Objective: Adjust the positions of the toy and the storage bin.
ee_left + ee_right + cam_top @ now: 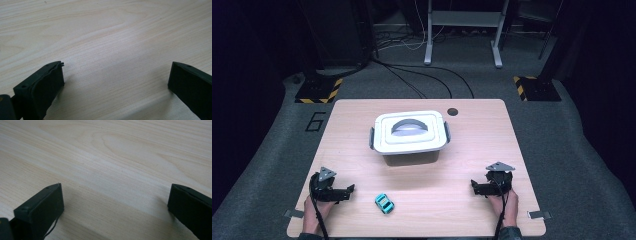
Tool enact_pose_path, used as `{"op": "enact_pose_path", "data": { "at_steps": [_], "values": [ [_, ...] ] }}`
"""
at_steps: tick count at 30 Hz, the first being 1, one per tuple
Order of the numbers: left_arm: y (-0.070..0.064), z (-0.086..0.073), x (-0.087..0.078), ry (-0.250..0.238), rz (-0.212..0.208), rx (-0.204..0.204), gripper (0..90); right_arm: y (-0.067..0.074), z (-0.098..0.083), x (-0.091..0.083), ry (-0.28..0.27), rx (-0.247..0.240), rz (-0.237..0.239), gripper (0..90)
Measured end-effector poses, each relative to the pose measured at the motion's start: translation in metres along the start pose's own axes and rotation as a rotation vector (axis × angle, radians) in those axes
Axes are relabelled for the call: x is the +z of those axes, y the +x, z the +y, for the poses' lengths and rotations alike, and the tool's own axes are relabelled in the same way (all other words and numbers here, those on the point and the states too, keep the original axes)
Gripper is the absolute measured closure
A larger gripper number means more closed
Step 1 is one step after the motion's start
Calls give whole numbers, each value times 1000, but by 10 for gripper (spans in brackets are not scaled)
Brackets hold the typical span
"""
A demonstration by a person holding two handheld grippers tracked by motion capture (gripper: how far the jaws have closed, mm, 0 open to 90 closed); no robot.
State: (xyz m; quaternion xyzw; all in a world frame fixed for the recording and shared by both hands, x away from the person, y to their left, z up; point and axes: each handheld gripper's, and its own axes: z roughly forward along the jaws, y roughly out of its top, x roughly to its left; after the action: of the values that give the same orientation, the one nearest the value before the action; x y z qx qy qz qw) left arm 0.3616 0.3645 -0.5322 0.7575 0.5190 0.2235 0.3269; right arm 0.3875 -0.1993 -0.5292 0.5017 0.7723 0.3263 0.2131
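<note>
Toy car (384, 203) on table (472, 165), just right of left gripper (350, 191), both grippers' fingers apart, empty

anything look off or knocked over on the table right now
Nothing stands out. The lidded box sits upright mid-table with its lid on, the small toy car rests on its wheels near the front edge, and the left gripper and right gripper lie open on the wood.

Wooden table (492, 125) w/ a dark round hole (453, 111) near its far edge. Grey carpet floor (572, 145) around it, a "6" (315, 121) marked at left. Yellow-black striped bases (318, 90) at both far corners. Metal frame (464, 30) and cables (422, 80) behind.
</note>
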Motion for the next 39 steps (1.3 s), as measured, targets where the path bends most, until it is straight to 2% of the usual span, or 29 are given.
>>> {"op": "enact_pose_path", "data": {
  "at_steps": [20,23,24,29,39],
  "values": [
    [1,2,1,9,-26,22,5,0,0,0,1,2,2,0],
    [1,3,1,22,-25,21,7,0,0,0,1,2,1,0],
    [1,4,0,37,-35,30,5,0,0,0,0,2,2,0],
    [-1,5,1,28,-62,44,0,0,0,0,0,2,2,0],
    [0,6,2,3,-94,17,5,0,0,0,0,3,2,0]
  ]
}}
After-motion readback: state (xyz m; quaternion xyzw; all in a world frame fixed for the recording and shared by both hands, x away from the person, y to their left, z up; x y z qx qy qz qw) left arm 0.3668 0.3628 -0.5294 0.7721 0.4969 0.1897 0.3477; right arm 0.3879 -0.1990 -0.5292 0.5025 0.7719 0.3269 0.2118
